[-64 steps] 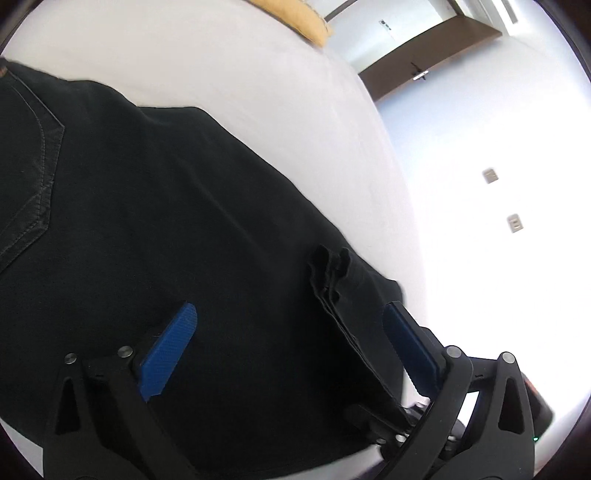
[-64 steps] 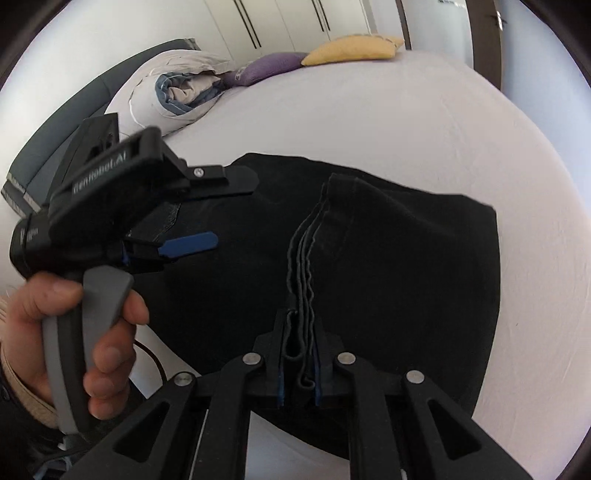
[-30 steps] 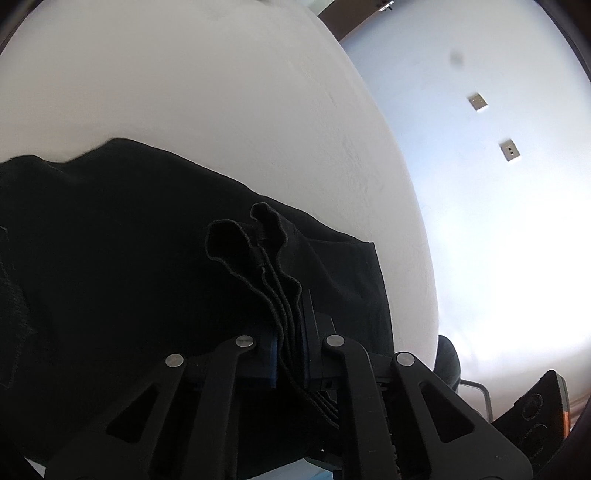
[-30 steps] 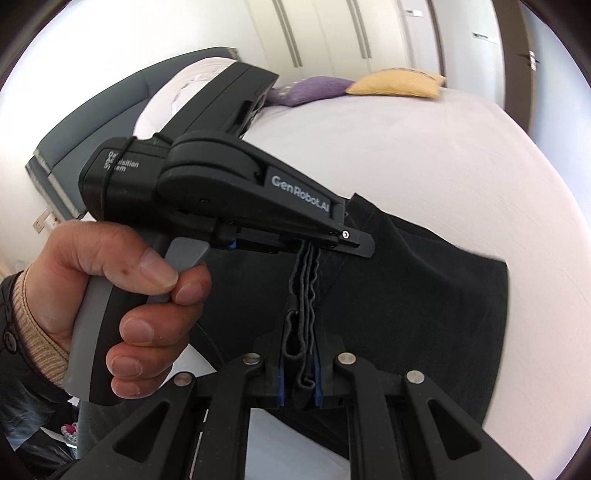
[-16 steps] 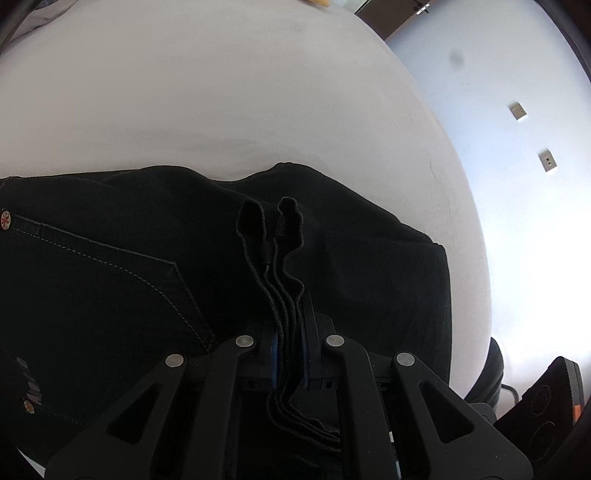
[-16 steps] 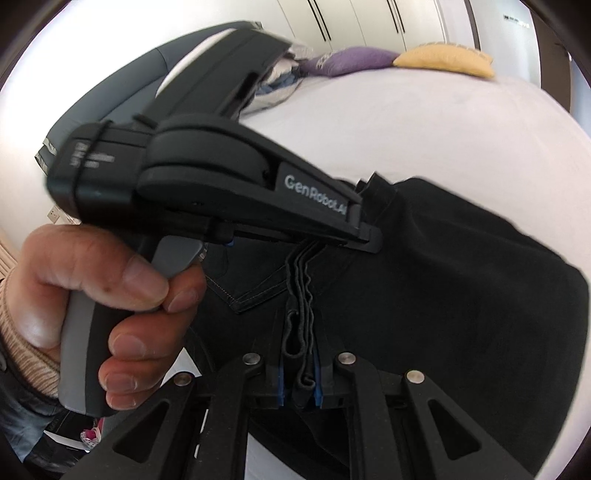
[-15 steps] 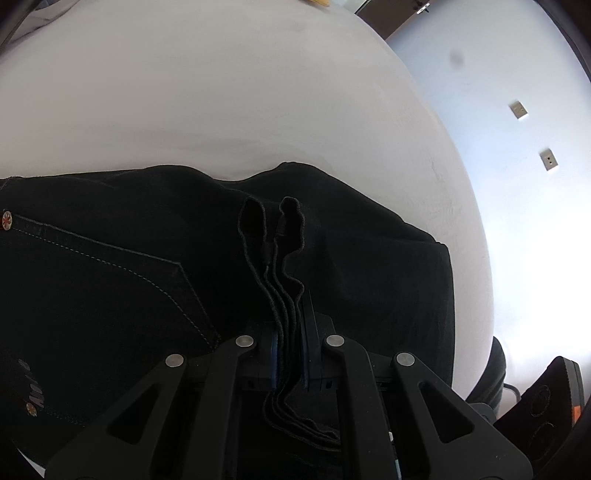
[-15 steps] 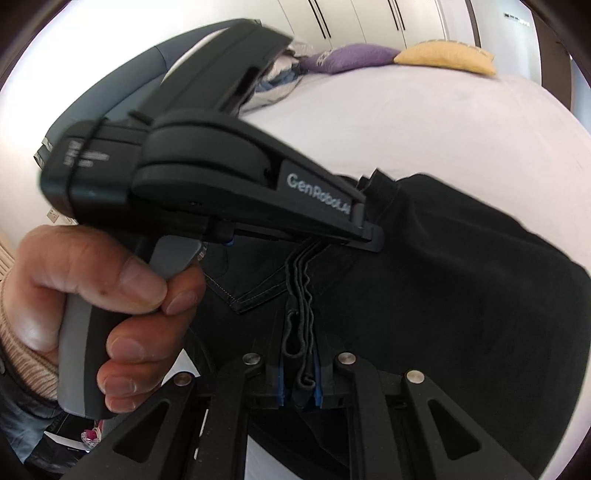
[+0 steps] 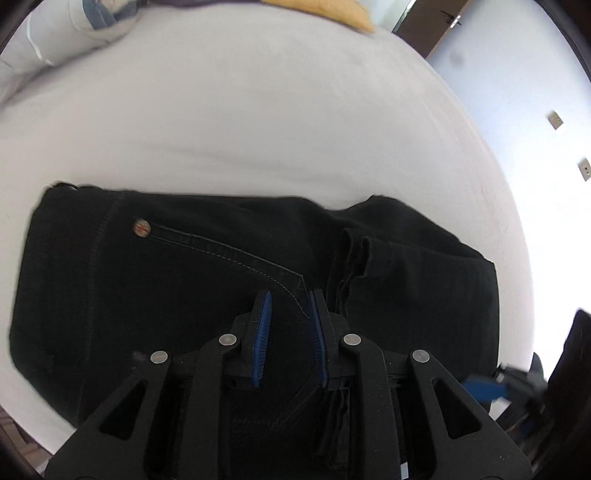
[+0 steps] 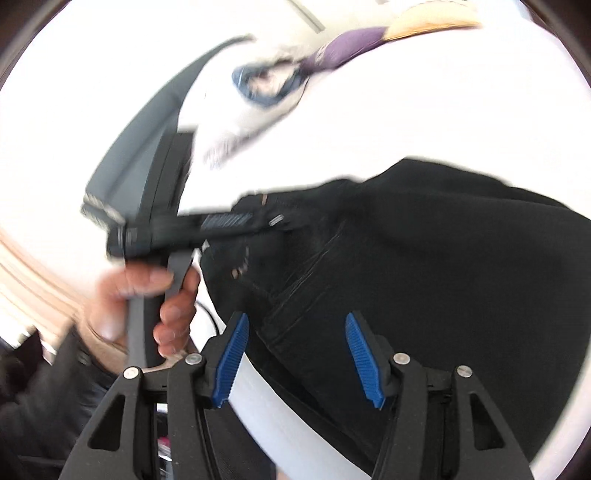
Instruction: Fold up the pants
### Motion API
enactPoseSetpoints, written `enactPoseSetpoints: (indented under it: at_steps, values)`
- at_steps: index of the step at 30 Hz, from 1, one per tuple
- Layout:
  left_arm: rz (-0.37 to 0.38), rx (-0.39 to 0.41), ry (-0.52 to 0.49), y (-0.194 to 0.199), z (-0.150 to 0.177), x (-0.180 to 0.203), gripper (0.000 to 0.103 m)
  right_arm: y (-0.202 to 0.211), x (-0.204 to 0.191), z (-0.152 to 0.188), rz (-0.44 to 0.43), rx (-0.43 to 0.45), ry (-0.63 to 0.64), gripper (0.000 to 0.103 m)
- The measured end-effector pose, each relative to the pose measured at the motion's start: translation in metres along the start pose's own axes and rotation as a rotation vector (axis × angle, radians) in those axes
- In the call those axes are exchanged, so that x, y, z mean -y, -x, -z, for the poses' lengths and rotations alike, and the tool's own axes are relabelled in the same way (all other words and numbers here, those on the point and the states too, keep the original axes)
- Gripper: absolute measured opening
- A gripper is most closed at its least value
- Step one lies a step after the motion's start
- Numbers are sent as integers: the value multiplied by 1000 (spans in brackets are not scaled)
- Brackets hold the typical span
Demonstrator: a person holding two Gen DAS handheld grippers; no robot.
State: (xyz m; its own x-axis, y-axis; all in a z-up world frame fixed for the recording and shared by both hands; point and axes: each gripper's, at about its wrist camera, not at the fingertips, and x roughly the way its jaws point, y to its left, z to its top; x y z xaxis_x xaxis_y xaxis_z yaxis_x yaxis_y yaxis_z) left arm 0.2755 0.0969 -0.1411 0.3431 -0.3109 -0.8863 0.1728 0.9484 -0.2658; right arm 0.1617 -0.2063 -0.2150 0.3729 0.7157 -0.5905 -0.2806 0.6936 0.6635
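Black pants point(image 9: 184, 277) lie folded on the white bed point(image 9: 258, 129), back pocket and rivet facing up, the stacked hem edges point(image 9: 354, 258) resting on top at the right. My left gripper point(image 9: 290, 299) hovers over the pocket, its jaws opening a little; no cloth is pinched between the blue pads point(image 9: 262, 332). In the right wrist view the pants point(image 10: 443, 258) fill the right side. My right gripper point(image 10: 295, 321) is opening wide above their near edge, gripping nothing. A hand point(image 10: 147, 295) holds the blurred left gripper point(image 10: 273, 221) over the waistband.
A yellow cushion point(image 9: 332, 11) and rumpled white bedding point(image 9: 74, 26) lie at the bed's far end, with a purple cushion point(image 10: 351, 44) and grey headboard point(image 10: 147, 122). The bed's edge runs close under the pants. A pale wall with sockets point(image 9: 554, 120) stands right.
Both grippers were shut on the bunched hem layers; now both have parted and the hems lie released on the pants. The right gripper has swung and opened wide.
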Motion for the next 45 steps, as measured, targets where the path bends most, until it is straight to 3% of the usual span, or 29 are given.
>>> enactPoseSetpoints:
  at_steps: [4,6,9,11,12,15,19,22,24,26,30,34,36,39,42,45]
  values:
    - [36,35,-83,10,16,29,20,43,45,-20,-94,93,-150,59]
    - [16,6,-110,-3,30,36,20,52,65,-34,-154,121,-214,59]
    - [-3,-58,-96,-25,47,25,20,56,96,-40,-160,122,-290,59]
    - [-20,-20,-133,-27,58,25,20,46,118,-35,-144,78,-337,59]
    - [-35,2,-164,-27,62,25,20,41,128,-29,-118,59,-364,54]
    - [-42,41,-195,-25,68,18,20,35,140,-14,-179,94,-394,46]
    - [3,41,-118,-23,66,-2,20,32,129,9,-238,65,-399,48]
    - [2,44,-113,-20,69,-20,20,29,96,43,-258,-11,-341,48]
    - [-2,45,-121,-26,86,-4,20,24,75,61,-256,-66,-285,48]
    - [10,45,-115,-27,88,-12,20,27,62,79,-238,-90,-241,48]
    - [32,54,-97,-29,92,-12,20,36,39,85,-250,-186,-202,48]
    - [41,63,-84,-28,97,-21,20,60,28,53,-274,-53,-145,54]
    - [37,62,-76,-36,104,-4,20,62,34,32,-262,-8,-157,58]
    - [31,59,-66,-38,106,0,20,44,47,17,-232,-11,-195,58]
    - [31,60,-56,-38,106,4,20,12,61,30,-147,-103,-260,58]
    - [34,59,-54,-25,99,3,20,13,45,52,-114,-76,-178,60]
